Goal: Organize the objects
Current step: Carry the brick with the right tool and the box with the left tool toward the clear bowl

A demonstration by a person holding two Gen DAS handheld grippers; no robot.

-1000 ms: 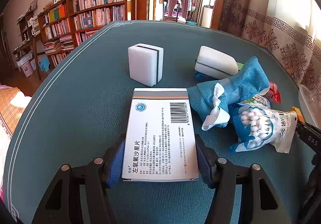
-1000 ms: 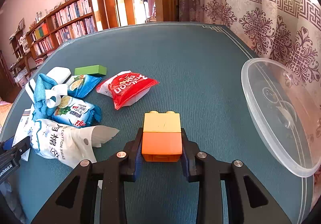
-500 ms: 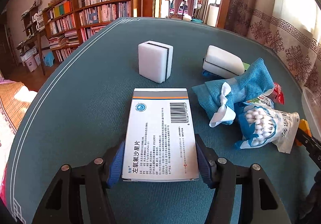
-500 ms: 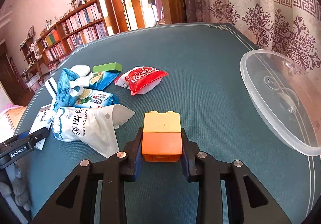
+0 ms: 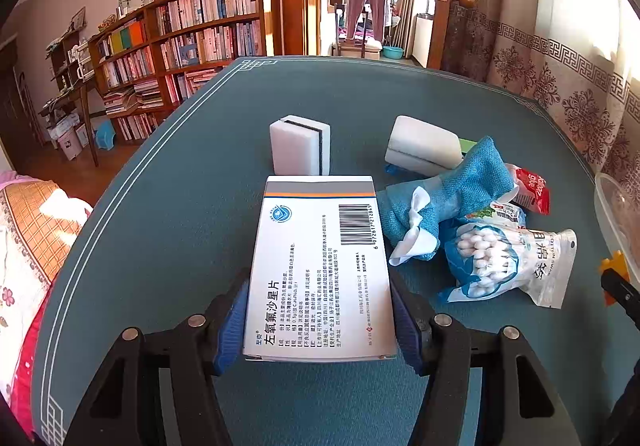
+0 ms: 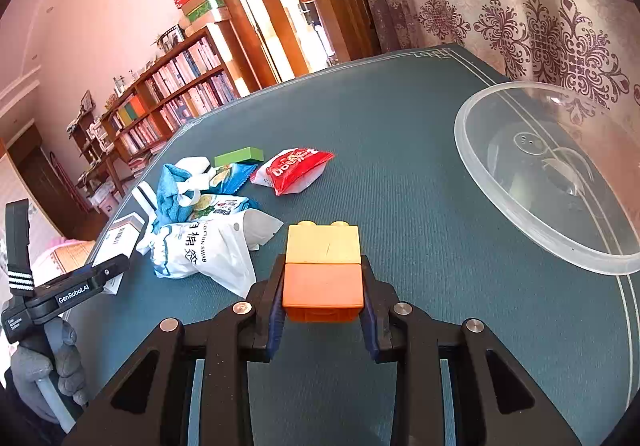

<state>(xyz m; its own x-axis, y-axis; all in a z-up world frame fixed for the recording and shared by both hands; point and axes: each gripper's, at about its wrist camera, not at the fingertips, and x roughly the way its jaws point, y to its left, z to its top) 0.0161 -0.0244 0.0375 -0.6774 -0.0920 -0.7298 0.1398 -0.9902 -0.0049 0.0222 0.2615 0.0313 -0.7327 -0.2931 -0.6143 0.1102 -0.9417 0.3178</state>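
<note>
My left gripper (image 5: 320, 320) is shut on a white medicine box (image 5: 320, 266) with a barcode, held flat above the teal table (image 5: 180, 206). In the right wrist view my right gripper (image 6: 323, 300) is shut on a toy brick (image 6: 323, 274), orange at the near end and yellow at the far end, held over the table (image 6: 400, 166). Beyond the left gripper a white sponge (image 5: 300, 144) stands upright and another white sponge (image 5: 424, 146) lies to its right. The left gripper's body (image 6: 72, 290) and a gloved hand (image 6: 44, 366) show at the left edge of the right wrist view.
A pile lies between the grippers: blue cloth (image 5: 460, 190), cotton swab bag (image 6: 200, 250), blue snack packets (image 6: 224, 202), red packet (image 6: 294, 170), green block (image 6: 239, 156). A clear plastic lid (image 6: 560, 174) rests at the table's right edge. Bookshelves (image 5: 180, 54) stand beyond the table.
The right gripper has swung and rolled with the brick, so the pile and the lid now sit higher and tilted in its view. The left gripper has kept nearly still with the box.
</note>
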